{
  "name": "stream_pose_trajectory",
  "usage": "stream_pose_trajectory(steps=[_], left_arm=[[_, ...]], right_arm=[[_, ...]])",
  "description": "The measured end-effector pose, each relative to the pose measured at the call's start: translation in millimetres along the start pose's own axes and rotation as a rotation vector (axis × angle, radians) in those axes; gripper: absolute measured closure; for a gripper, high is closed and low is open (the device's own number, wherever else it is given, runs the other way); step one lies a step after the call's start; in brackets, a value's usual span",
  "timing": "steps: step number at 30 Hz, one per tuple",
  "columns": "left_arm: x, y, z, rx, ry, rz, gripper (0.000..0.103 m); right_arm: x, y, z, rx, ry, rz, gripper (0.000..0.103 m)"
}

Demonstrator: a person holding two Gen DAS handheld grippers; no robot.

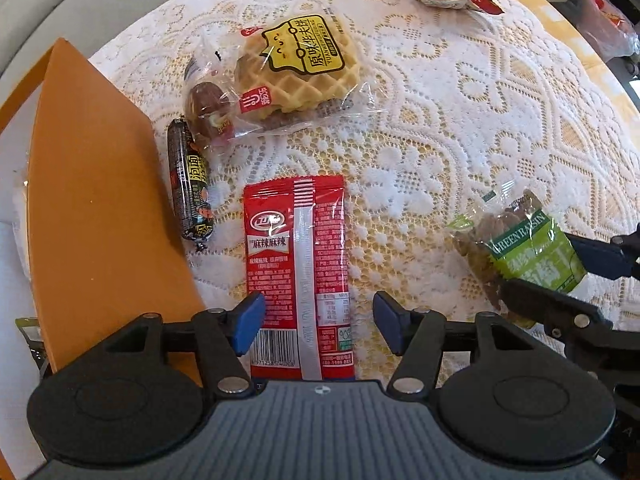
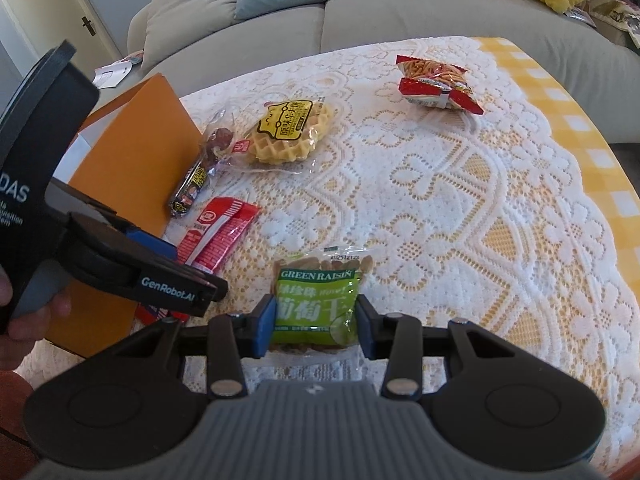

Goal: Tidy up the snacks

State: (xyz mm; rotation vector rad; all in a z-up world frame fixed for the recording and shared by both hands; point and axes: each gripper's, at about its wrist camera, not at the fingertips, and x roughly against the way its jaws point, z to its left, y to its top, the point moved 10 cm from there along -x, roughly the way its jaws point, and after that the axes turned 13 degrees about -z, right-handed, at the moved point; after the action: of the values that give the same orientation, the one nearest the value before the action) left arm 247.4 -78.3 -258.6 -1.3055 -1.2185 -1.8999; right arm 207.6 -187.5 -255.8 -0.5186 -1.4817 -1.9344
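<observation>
Between the spread fingers of the left gripper lies a red spicy-snack packet, flat on the lace tablecloth, the pads clear of its edges. To that gripper's right, the right gripper is clamped on a green raisin packet. Ahead and leftward lie a sausage stick and waffle pack, beside an orange box.
</observation>
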Motion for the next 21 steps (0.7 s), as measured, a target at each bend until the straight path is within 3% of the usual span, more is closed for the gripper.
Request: stream_pose_trajectory(steps=[3, 8, 11, 20, 21], left_arm=[[-0.4, 0.9, 5.0, 0.008, 0.026, -0.007, 0.056], [3.1, 2.5, 6.8, 0.063, 0.003, -0.038, 0.075], [10.6, 1.3, 1.6, 0.067, -0.005, -0.068, 0.101], [23.7, 3.1, -2.4, 0.084, 0.016, -0.123, 0.102], [24.1, 2.9, -2.1, 0.082, 0.018, -0.120, 0.095]], right_arm=[[0.1, -0.4, 0.0, 0.003, -0.001, 0.000, 0.063], [-0.2, -0.4, 1.3, 0.011, 0.000, -0.003, 0.063], [0.2, -0.6, 1.7, 0.017, 0.001, -0.005, 0.063], [1.5, -0.7, 1.8, 0.015, -0.001, -0.008, 0.063], [1.8, -0.7, 2.4, 0.017, 0.001, -0.008, 0.063]])
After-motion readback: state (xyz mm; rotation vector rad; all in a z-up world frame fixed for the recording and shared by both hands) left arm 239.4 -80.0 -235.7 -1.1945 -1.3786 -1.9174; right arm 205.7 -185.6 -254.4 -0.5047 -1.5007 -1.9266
